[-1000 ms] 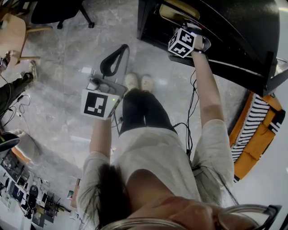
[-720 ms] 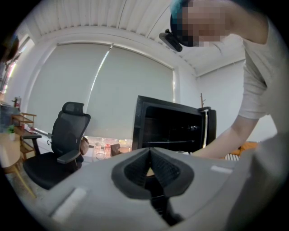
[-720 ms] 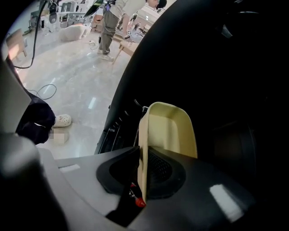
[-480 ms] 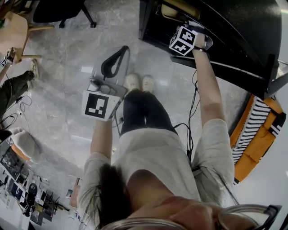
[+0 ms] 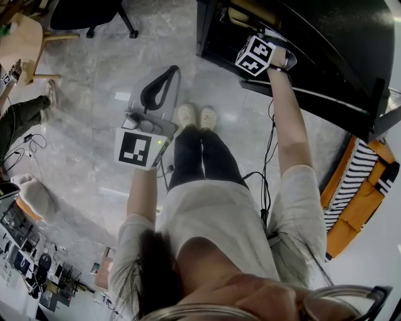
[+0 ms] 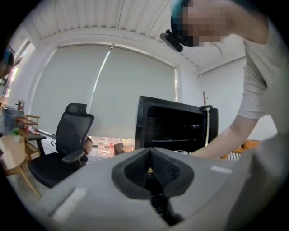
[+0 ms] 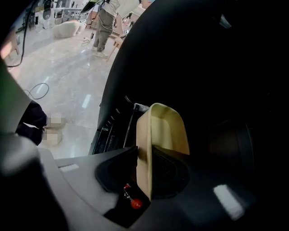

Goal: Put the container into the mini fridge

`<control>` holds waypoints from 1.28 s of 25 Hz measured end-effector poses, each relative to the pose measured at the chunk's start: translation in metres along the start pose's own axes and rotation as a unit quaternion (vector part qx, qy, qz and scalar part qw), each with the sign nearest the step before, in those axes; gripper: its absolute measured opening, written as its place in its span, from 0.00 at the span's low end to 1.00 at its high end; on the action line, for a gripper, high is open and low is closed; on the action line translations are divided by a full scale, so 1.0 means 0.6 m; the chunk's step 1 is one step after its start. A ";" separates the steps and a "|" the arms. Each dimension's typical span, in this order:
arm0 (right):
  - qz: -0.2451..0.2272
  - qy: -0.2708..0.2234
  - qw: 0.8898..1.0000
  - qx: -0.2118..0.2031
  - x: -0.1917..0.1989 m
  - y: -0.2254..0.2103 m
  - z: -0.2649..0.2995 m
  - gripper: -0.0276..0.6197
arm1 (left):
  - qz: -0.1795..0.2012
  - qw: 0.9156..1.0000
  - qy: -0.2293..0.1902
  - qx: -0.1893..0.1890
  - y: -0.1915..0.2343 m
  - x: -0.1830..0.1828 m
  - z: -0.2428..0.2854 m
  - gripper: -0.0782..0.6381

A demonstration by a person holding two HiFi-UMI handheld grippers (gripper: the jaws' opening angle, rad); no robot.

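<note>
Head view: the right hand-held gripper (image 5: 266, 34) reaches into the open black mini fridge (image 5: 326, 56), with the cream plastic container (image 5: 250, 12) just inside its front edge.

Left gripper view: the left hand-held gripper (image 6: 150, 155) is closed and empty, outside the fridge.

Right gripper view: the jaws have just been opening, though the pads look to be pinching the container's wall. Release is likely starting. There is dark free room beyond.

Mini fridge (image 5: 338, 44) stood open, cavity dark, with the container (image 7: 162, 131) taking up its mouth. Floor (image 5: 94, 94) in front was open for passage. Office chair (image 5: 81, 12) stood well off to the left. Cables (image 5: 265, 188) trailed beside the fridge, and a striped orange bag (image 5: 357, 188) blocked the right.
</note>
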State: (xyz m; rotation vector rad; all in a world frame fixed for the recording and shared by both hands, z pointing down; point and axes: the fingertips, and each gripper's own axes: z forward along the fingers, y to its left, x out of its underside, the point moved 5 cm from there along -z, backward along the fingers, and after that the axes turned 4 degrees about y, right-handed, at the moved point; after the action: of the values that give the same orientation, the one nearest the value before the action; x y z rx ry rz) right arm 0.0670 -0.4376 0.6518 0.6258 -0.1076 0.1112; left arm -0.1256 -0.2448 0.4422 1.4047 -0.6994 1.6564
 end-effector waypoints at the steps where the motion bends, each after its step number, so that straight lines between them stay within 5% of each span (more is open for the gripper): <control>1: 0.002 0.000 1.000 0.002 0.000 -0.001 0.000 0.15 | 0.001 1.000 0.001 0.000 0.000 0.000 -0.001 0.11; 8: 0.032 -0.025 0.999 0.015 -0.002 -0.001 -0.015 0.21 | 0.008 1.000 -0.002 -0.007 -0.005 -0.012 -0.006 0.11; 12: 0.094 -0.065 0.993 0.029 -0.002 -0.007 -0.046 0.21 | 0.013 1.000 -0.003 -0.009 -0.010 -0.021 -0.009 0.11; 19: 0.178 -0.143 0.972 0.052 -0.009 -0.004 -0.126 0.04 | 0.026 1.000 -0.008 -0.003 -0.016 -0.044 -0.017 0.11; 32: 0.371 -0.261 0.891 0.022 -0.009 0.011 -0.292 0.04 | 0.042 0.999 -0.008 0.030 -0.041 -0.082 -0.022 0.11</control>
State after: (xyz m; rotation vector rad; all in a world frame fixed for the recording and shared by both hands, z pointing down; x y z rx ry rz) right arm 0.0724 -0.3294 0.5141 0.6208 -0.8719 0.6895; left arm -0.1100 -0.2334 0.3895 1.4505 -0.7333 1.7463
